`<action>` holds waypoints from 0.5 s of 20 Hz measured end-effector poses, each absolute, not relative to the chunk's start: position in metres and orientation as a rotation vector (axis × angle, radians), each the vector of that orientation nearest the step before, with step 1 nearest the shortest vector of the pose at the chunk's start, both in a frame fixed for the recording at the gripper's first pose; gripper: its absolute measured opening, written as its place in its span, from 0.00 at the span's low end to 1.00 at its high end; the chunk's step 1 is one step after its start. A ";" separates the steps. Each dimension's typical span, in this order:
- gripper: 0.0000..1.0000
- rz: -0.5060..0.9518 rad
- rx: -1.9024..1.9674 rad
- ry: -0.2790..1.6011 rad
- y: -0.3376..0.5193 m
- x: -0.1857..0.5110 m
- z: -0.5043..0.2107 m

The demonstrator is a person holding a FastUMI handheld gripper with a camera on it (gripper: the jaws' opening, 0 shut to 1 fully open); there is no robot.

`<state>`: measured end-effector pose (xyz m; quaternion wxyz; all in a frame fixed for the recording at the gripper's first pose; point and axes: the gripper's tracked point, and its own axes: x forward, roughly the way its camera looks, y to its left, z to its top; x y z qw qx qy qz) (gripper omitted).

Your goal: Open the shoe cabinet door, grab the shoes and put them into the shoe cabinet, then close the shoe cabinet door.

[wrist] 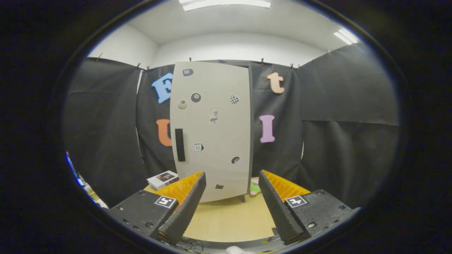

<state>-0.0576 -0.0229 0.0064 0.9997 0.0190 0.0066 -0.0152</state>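
Shoe cabinet [212,130] upright, door faces tool, handle [180,145] vertical | tool [232,180] fingers apart, empty

Bare tabletop [229,218] between the spread fingers of the claw [231,176], shoe cabinet [212,130] with closed door straight ahead, small box [162,179] left of it, pink-green object [254,187] at its right foot.

The shoe cabinet [212,130] stands on the worktop [229,218] beyond the spread-apart tongs [231,180], its door shut, the handle [180,144] at the door's left edge. A small box [162,179] lies left of the cabinet's foot; a soft item [255,187] lies at its right foot.
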 end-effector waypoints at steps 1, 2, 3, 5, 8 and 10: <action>0.98 -0.038 0.037 0.012 -0.025 -0.060 0.007; 0.98 -0.040 0.036 0.010 -0.025 -0.063 0.006; 0.98 -0.040 0.037 0.011 -0.025 -0.063 0.006; 0.98 -0.041 0.039 0.008 -0.026 -0.063 0.006; 0.98 -0.042 0.042 0.011 -0.025 -0.062 0.005; 0.98 -0.040 0.045 0.012 -0.024 -0.059 0.004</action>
